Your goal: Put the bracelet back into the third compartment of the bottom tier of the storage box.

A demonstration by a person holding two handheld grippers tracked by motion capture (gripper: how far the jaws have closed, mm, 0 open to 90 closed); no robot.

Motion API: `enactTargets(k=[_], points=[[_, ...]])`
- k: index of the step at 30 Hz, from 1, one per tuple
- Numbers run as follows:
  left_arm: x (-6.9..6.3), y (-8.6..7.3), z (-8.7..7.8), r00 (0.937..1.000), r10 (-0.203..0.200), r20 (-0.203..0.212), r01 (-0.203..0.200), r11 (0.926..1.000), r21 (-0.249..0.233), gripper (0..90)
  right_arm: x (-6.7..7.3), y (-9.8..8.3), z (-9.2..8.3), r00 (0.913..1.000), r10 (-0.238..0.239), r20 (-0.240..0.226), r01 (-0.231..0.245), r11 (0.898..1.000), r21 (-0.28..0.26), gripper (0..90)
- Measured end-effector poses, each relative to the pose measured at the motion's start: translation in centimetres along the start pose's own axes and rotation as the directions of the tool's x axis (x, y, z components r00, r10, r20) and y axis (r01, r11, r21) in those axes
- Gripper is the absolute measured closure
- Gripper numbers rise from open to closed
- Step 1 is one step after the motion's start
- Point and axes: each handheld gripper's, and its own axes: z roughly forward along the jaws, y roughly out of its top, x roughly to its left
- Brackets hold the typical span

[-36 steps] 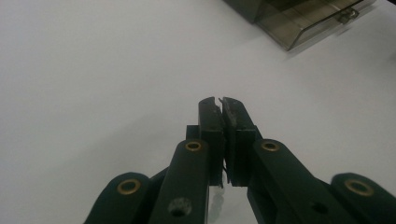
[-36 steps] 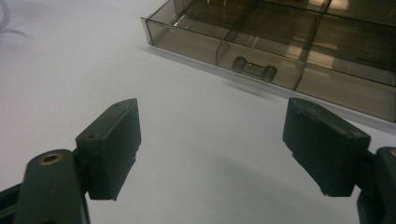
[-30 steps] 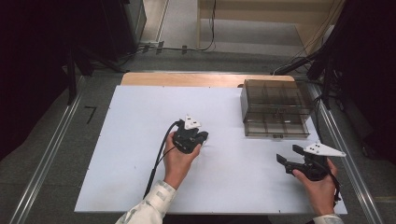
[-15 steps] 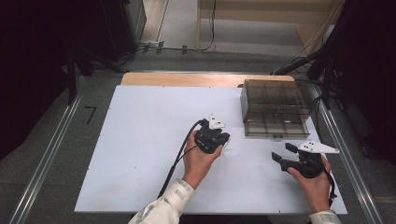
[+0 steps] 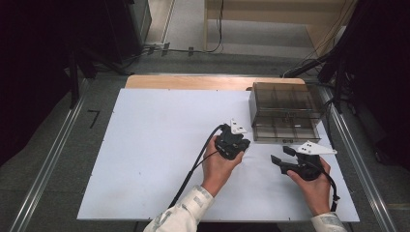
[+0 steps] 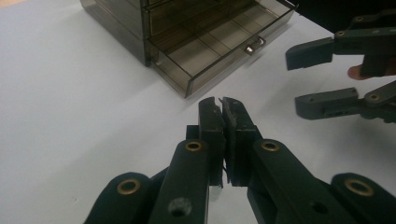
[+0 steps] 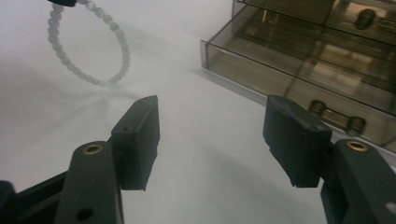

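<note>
While the left hand-held gripper [image 5: 240, 129], pinching a bead bracelet [image 7: 88, 46], nears the drawer box [image 5: 285, 112], the right hand-held gripper [image 5: 280, 154] narrows, empty.

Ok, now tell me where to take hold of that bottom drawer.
Grip the small bar handle mid-front of the drawer, coming straight from the front: it stands off on two posts, so one jaw fits above, one below. Left gripper is shut on the bead loop; the right gripper, whose jaws have just been closing with nothing between them, faces the handle.
</note>
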Motion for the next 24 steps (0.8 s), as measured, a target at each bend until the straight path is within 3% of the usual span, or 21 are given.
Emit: enactTargets(k=[3,11,16,24], points=[[-0.2,0.0,0.1,1.0000,0.002,0.006,-0.002,1.0000,-0.003,88.5,0.4,0.3,0.6,0.9986,0.016,-0.051,-0.017,1.000,-0.012,38.4],[-1.0,0.0,0.5,0.9997,0.009,0.022,-0.009,1.0000,-0.001,88.5,1.9,1.3,2.3,0.9947,-0.020,-0.101,0.019,1.000,-0.018,51.0],[-1.2,0.0,0.7,0.9994,0.016,0.030,-0.016,0.9999,0.000,88.5,2.5,1.5,2.9,0.9930,-0.038,-0.112,0.036,0.999,-0.015,54.2],[-1.6,-0.1,0.8,0.9990,0.016,0.042,-0.016,0.9999,-0.005,88.4,3.0,2.0,3.7,0.9908,-0.056,-0.123,0.054,0.998,-0.019,69.4]])
